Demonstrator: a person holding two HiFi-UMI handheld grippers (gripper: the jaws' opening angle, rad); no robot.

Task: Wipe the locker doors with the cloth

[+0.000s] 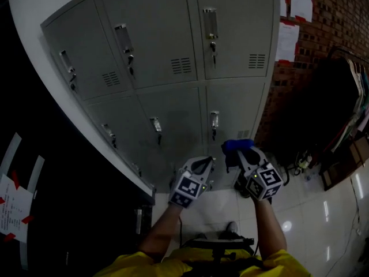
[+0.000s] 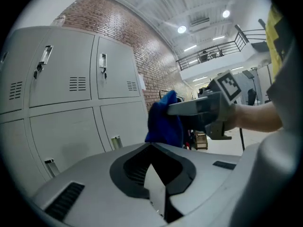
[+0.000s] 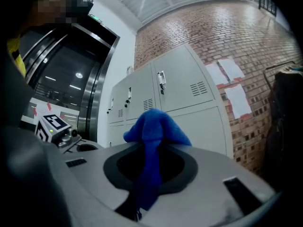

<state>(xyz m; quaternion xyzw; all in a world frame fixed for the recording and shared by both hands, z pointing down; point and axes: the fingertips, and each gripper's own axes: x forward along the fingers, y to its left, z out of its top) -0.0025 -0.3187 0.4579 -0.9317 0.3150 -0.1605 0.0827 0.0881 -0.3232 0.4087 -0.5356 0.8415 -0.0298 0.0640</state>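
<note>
**Item 1, nearest.** Left tongs (image 2: 152, 151), held low in front of a person in yellow sleeves (image 1: 151, 265). They were drawn together with nothing between them, idle just beside the other pair.

**Item 2.** Right tongs (image 3: 146, 161), clamped on the cloth (image 3: 154, 126).

**Item 3.** Cloth, blue, soft pile.
- Hold: it was pinched near its middle, with a bunch standing proud past the tips and a tail hanging back below.
- Handling, as judged: light, limp, neither slippery nor fragile. It would likely fold and drag under pressure rather than lie flat.
- Where to take hold: the existing grip looked sound. The bunched front seemed the part to press to the metal.

**Item 4.** Locker doors (image 1: 173, 126), grey painted metal in two rows, each with a latch and vent slots.
- Position of cloth: it sat before the lower right-hand door, close to it. Contact could not be confirmed.
- Handling, as judged: the surface is hard and smooth, and the latches looked likely to snag the pile.

**Item 5, farthest.** Brick wall (image 1: 337, 16) to the right of the lockers, with paper sheets (image 1: 286, 39) stuck on it.
</note>
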